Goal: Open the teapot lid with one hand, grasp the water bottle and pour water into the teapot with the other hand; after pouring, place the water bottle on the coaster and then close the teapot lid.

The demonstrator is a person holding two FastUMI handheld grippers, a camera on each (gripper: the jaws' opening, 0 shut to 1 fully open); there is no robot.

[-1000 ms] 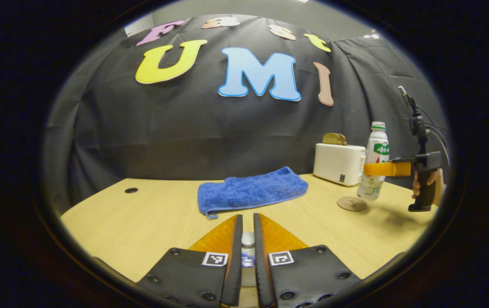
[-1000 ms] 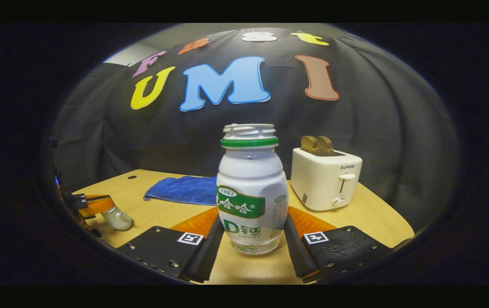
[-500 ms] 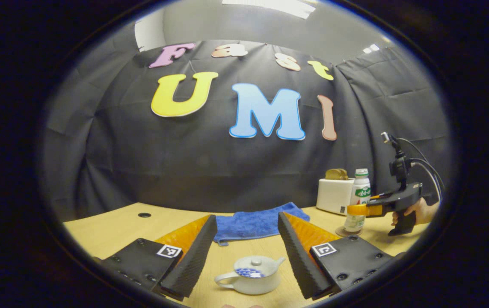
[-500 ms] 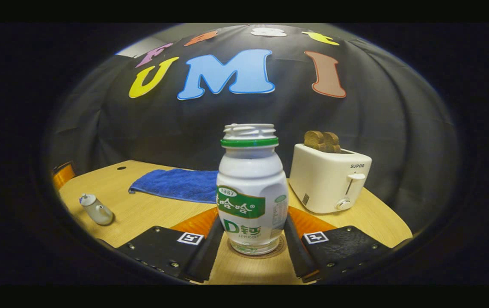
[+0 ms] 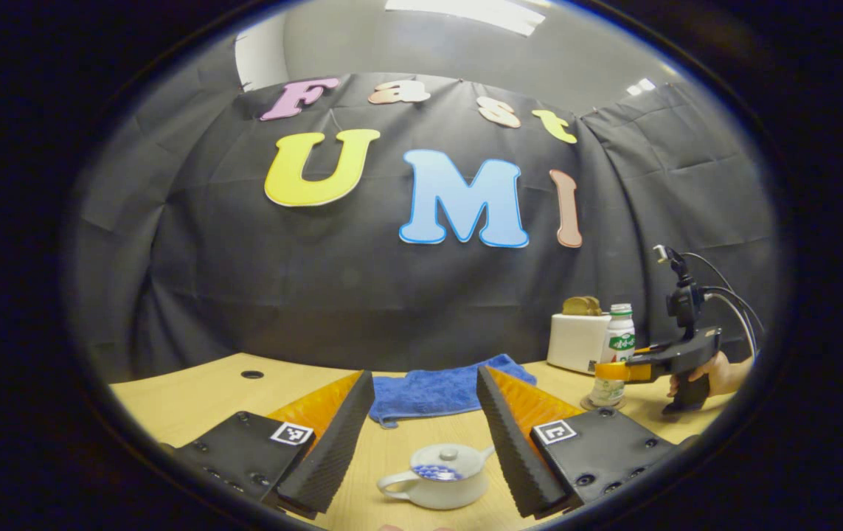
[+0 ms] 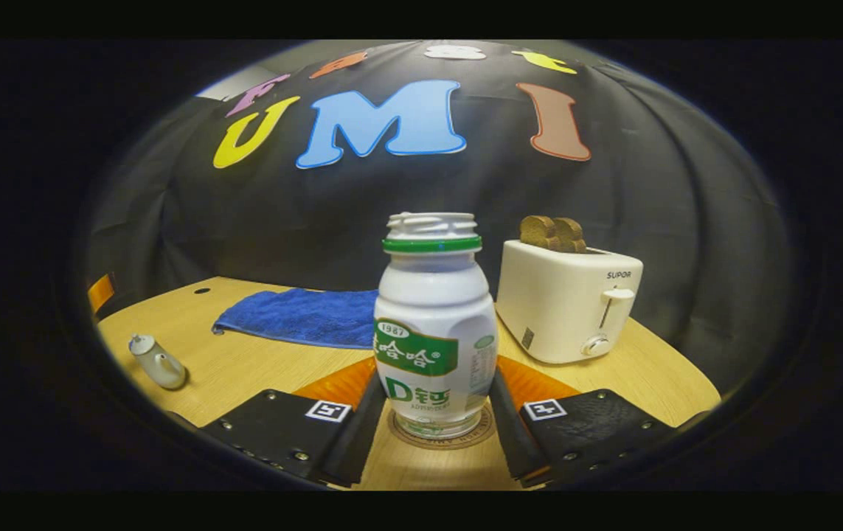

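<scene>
Left gripper [image 5: 425, 435], a second ago closed on lid knob, now spread wide, backed off; small white lidded teapot [image 5: 436, 478] capped on counter [image 5: 192, 391].

Right gripper [image 6: 432, 413] clamps white plastic bottle [image 6: 434, 332], now standing on round brown coaster [image 6: 442, 436], far right. Task looks near done.

1. Bare surface [image 6: 259, 369] is seen between the teapot [image 6: 157, 363] and the water bottle [image 6: 434, 346].
2. Passage behind the bottle is blocked by the toaster [image 6: 569, 302] and blue towel [image 6: 303, 317].
</scene>
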